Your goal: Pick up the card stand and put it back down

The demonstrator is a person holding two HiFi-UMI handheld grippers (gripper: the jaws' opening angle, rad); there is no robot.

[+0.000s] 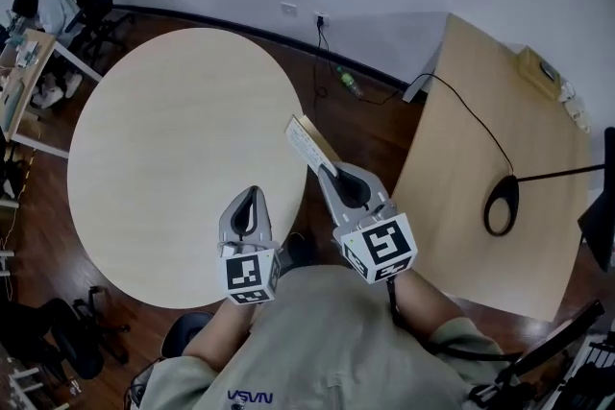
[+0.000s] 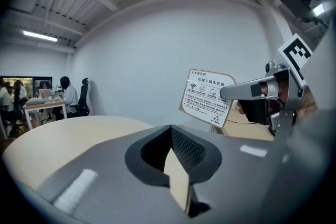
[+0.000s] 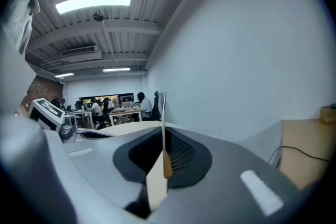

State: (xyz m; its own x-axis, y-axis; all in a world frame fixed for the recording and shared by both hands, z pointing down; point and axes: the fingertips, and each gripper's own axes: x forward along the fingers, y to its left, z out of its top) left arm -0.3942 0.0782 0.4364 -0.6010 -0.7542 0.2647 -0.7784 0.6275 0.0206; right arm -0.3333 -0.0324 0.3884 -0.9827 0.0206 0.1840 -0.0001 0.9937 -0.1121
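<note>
Pinching the card stand (image 1: 309, 141) by its near end, the right hand-held gripper (image 1: 330, 172) has its jaws narrowed onto the thin sheet. In the right gripper view the card stand (image 3: 164, 113) shows edge-on, upright between the two dark pads (image 3: 181, 152) of the right hand-held gripper (image 3: 164, 134), its top edge rising above them. The stand is off any surface, in the air at the right edge of the round bench (image 1: 163, 158), over the strip of dark wooden floor (image 1: 370, 130) between that bench and the rectangular bench (image 1: 471, 101) on the right.

The left hand-held gripper (image 1: 252, 197) is just to the left of the right one, over the near right part of the round bench. In the left gripper view the left hand-held gripper (image 2: 171, 128) has its jaws together with nothing between them. That view also shows the printed face of the card stand (image 2: 207, 97) to the right, a little tilted, with the right hand-held gripper (image 2: 236, 93) gripping its right side.

On the rectangular bench lies a black ring-shaped object (image 1: 501, 205) with a cable (image 1: 471, 115) leading to the far wall. A green bottle (image 1: 349, 83) lies on the floor near that wall. At the far left, seated people (image 2: 65, 93) are at desks.
</note>
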